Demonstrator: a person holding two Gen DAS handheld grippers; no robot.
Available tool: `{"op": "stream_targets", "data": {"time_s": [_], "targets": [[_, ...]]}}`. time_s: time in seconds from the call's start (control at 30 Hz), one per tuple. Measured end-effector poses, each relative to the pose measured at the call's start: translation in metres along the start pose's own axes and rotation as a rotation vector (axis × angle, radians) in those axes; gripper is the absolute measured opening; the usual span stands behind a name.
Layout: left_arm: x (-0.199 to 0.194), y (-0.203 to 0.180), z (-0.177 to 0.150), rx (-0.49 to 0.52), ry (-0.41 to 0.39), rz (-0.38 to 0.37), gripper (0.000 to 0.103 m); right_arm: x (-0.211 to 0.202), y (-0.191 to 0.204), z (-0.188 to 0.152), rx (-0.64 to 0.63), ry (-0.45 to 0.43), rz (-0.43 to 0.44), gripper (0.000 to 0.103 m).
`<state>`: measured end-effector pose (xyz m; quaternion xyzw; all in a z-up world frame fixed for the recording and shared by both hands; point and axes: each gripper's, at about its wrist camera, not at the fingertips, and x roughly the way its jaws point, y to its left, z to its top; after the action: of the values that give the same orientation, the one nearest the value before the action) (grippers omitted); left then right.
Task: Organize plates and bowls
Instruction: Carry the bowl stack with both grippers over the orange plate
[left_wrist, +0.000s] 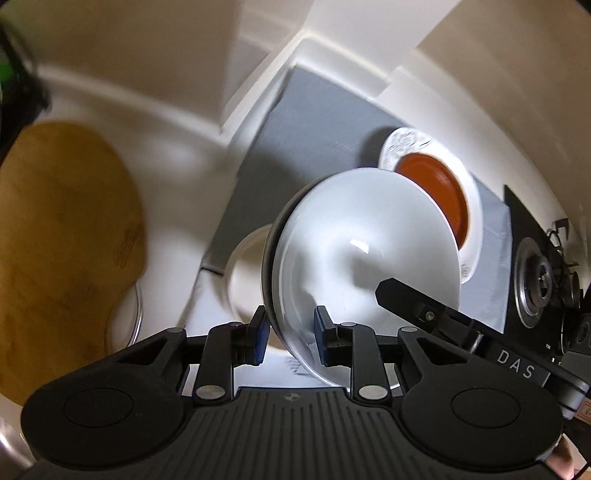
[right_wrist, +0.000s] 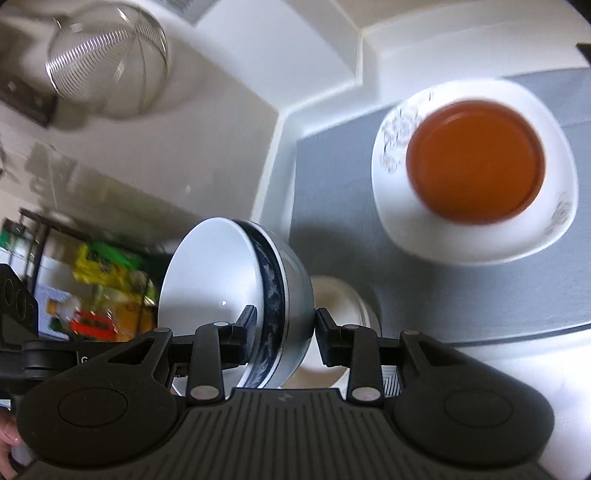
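Observation:
My left gripper is shut on the rim of a white bowl with a dark outside, held tilted on edge above the counter. My right gripper is shut on the wall of the same bowl, white with a dark blue patterned band; one of its fingers shows inside the bowl in the left wrist view. An orange plate lies on a white patterned plate on a grey mat. A small white bowl sits below the held bowl.
A wooden cutting board leans at the left. A gas stove burner is at the right. A wire mesh strainer hangs on the wall. Colourful packages lie at the left.

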<state>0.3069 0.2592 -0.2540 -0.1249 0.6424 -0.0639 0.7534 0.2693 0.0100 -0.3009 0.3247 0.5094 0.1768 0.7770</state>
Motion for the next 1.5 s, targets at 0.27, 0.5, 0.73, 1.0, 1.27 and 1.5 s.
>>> {"op": "stream_targets", "data": {"time_s": [0.27, 0.5, 0.73, 1.0, 1.27, 1.5], "targets": [[0.038, 0.017, 0.004, -0.024, 0.066, -0.011, 0.027, 0.036, 0.000, -0.002, -0.058, 0.085, -0.104, 0.036], [0.065, 0.027, 0.004, -0.033, 0.121, -0.031, 0.028, 0.055, 0.020, -0.010, -0.266, 0.122, -0.219, 0.036], [0.064, 0.039, 0.013, -0.016, 0.112, -0.077, 0.024, 0.049, 0.029, -0.005, -0.330, 0.129, -0.250, 0.047], [0.051, 0.046, 0.028, 0.013, 0.037, -0.110, 0.025, 0.026, 0.022, 0.012, -0.312, 0.070, -0.211, 0.042], [0.056, 0.050, 0.027, 0.028, 0.055, -0.122, 0.026, 0.030, 0.012, 0.008, -0.301, 0.063, -0.183, 0.013], [0.062, 0.050, 0.027, 0.044, 0.070, -0.133, 0.024, 0.029, 0.002, 0.006, -0.192, 0.051, -0.149, 0.022]]}}
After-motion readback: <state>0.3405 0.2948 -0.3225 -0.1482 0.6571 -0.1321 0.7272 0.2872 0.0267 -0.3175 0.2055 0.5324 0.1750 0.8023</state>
